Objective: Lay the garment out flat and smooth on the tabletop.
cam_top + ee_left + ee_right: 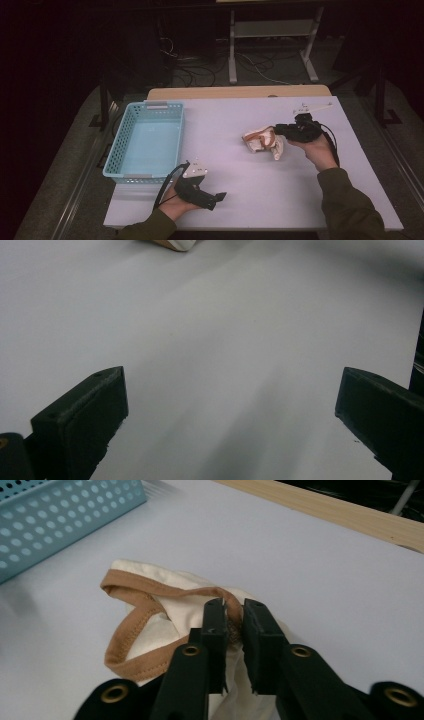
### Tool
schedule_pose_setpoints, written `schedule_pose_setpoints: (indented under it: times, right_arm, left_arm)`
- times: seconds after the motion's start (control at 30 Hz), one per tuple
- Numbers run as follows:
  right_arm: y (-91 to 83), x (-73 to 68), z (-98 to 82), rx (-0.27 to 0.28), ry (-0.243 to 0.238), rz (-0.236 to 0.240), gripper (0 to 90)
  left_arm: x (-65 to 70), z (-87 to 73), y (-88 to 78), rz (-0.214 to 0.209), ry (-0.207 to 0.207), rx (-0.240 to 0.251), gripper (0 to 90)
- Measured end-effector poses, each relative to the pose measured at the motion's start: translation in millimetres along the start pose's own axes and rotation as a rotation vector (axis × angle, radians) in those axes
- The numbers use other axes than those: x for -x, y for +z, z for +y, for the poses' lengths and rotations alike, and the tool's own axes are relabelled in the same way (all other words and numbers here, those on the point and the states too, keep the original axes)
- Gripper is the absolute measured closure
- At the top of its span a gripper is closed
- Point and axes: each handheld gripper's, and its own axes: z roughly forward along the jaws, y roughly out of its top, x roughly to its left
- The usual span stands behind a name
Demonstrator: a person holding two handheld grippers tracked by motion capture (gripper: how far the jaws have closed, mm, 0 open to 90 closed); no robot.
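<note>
Nearest the high camera, at six o'clock, the left gripper (220, 196) rests idle on the surface (250, 200), fingers (82, 415) spread wide and empty. At nine o'clock a blue basket (125, 130) waits, probably for the garment. At two o'clock the right gripper (233, 611) has its fingers (215, 630) pinching the cream cloth (165, 620) at its tan trim, seemingly to lift it. Beyond, a dim room with floor cables.

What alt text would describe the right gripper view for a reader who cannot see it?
The right gripper has its two black jaws close together around a fold of a cream cloth with brown trim on a white table. A light blue perforated basket stands at upper left.
</note>
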Motion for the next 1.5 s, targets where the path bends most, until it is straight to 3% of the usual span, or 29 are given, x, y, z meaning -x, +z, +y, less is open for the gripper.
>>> schedule_pose_setpoints:
  times: [0.2, 0.53, 0.93, 0.97, 1.1, 1.37, 1.5]
  right_arm:
    - [-6.9, -4.5, 1.3, 0.005, 0.008, 0.012, 58.0]
    - [-22.0, -16.2, -6.7, -0.013, 0.002, 0.036, 43.3]
    - [-31.0, -21.0, -34.2, -0.081, -0.012, 0.03, 39.6]
    - [-31.5, -22.3, -43.5, -0.108, -0.012, 0.032, 39.4]
    - [-31.3, -24.5, -53.0, -0.135, -0.018, 0.034, 39.0]
    - [-21.7, -33.2, -75.6, -0.219, -0.028, 0.06, 38.3]
    - [-14.8, -34.7, -78.2, -0.232, -0.03, 0.062, 38.8]
  left_arm:
    - [0.0, 0.1, -0.3, 0.001, 0.001, 0.001, 0.0]
    - [0.0, 0.2, -0.6, 0.002, 0.001, 0.003, 0.0]
    - [0.1, 0.6, -1.0, 0.002, -0.001, 0.008, 0.0]
    - [0.1, 0.5, -0.9, 0.002, -0.002, 0.008, 0.0]
    - [0.0, 0.7, -1.0, 0.002, -0.001, 0.007, 0.0]
    - [0.5, 0.8, -0.9, 0.002, 0.003, 0.0, 0.0]
    - [0.7, 0.6, -0.6, 0.002, 0.004, 0.0, 0.0]
